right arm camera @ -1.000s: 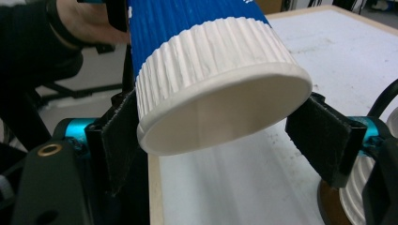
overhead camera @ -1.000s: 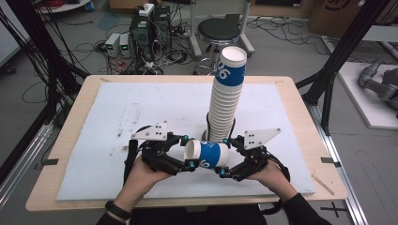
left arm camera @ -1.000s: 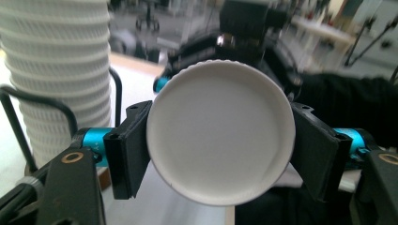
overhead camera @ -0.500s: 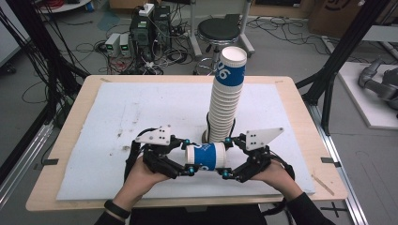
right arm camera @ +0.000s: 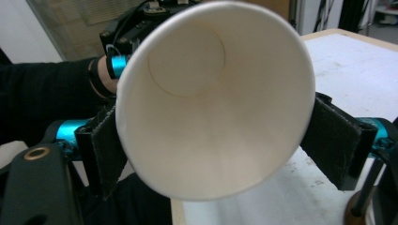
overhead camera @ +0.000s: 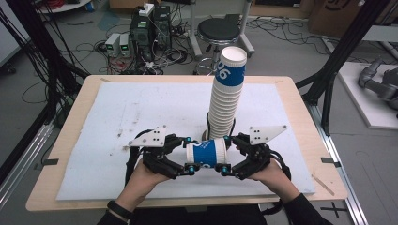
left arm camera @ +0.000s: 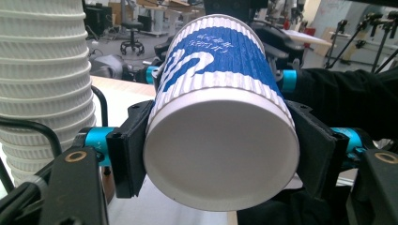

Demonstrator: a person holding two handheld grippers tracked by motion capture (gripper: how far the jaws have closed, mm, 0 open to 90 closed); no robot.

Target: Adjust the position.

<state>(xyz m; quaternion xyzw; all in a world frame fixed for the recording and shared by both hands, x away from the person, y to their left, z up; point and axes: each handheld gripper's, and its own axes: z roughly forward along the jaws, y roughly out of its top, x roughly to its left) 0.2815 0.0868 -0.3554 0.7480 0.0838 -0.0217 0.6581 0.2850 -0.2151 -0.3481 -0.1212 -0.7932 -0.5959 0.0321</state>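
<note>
A blue-and-white ribbed paper cup [overhead camera: 206, 153] lies level in the air between my two grippers, just in front of the tall stack of cups [overhead camera: 226, 98]. My left gripper [overhead camera: 188, 154] is shut on its base end; in the left gripper view both pads press the cup [left arm camera: 220, 108] near its white bottom. My right gripper [overhead camera: 225, 154] straddles the mouth end. Its jaws have just been opening. In the right gripper view the cup [right arm camera: 211, 93] still sits between them, with a small gap at one pad [right arm camera: 335, 143].
The stack [left arm camera: 44, 70] stands mid-table on a white mat [overhead camera: 141, 108] over a wooden tabletop [overhead camera: 77, 112]. Black frame posts [overhead camera: 328, 84] flank the table. A stool [overhead camera: 218, 30] and computer boxes [overhead camera: 141, 28] sit on the floor behind. A cable loops by the stack.
The left gripper has slid in over the cup's base end and closed on it. The right gripper's jaws have spread apart around the mouth end. The cup stays in place.
</note>
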